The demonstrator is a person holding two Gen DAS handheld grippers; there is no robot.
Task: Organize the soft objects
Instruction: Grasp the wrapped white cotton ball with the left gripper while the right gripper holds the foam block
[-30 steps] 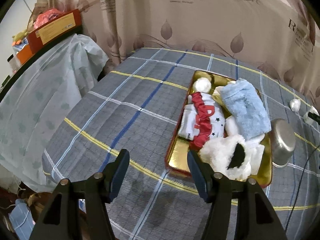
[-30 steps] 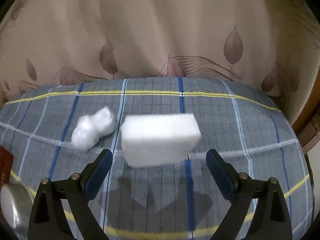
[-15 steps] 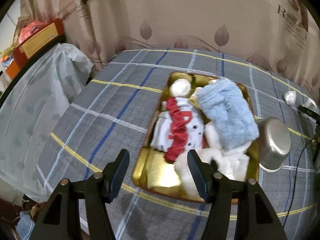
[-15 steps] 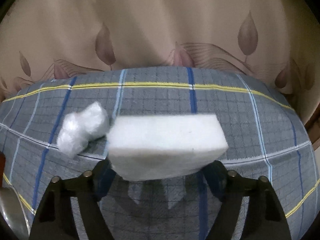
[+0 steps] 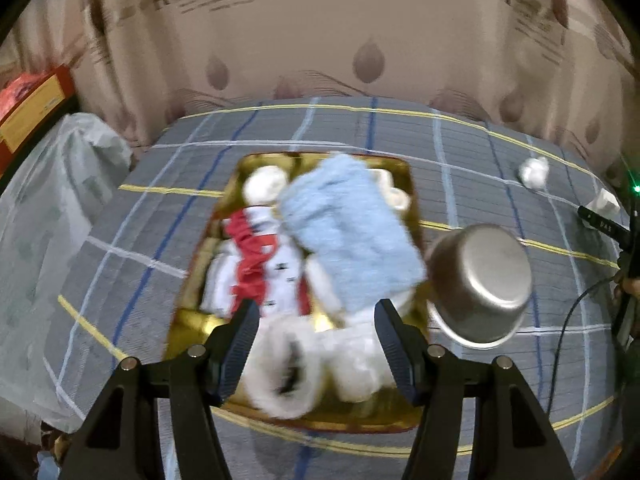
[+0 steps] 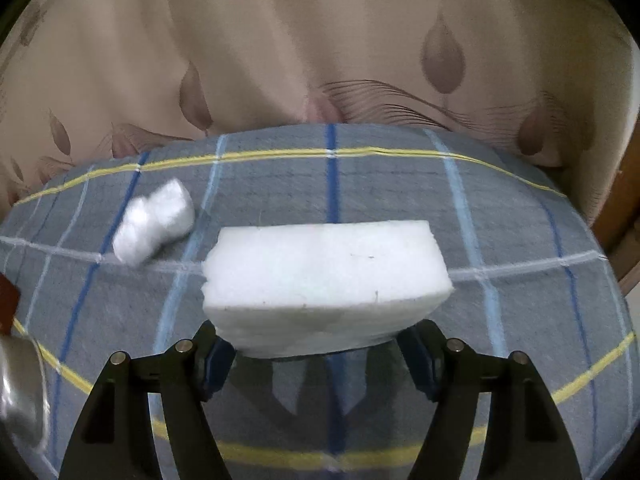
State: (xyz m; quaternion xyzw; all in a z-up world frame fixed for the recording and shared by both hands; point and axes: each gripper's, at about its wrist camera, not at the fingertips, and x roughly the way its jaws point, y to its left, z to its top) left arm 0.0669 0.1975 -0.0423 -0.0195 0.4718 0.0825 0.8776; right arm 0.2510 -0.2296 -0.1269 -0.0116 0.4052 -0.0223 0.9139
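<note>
Right gripper (image 6: 316,350) closed in and now clamps white sponge (image 6: 324,284); left gripper (image 5: 314,340), jaws apart, moved over gold tray (image 5: 192,316); sponge ready for tray.

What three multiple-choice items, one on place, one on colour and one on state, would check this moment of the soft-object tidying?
1. Where does the metal pot sit?
A. Inside the gold tray
B. On the checked cloth beside the gold tray
C. On top of the blue towel

2. What colour is the fluffy towel in the tray?
A. Light blue
B. Green
C. Black

3. What is the right gripper doing?
A. Hanging open over bare cloth
B. Closed on the white sponge block
C. Holding the cotton wad

Key: 1 B, the pot lies tilted on the cloth at the tray's right edge. 2 A, the towel is pale blue. 3 B, both fingers sit against the block's ends; the wad lies apart on the cloth.
</note>
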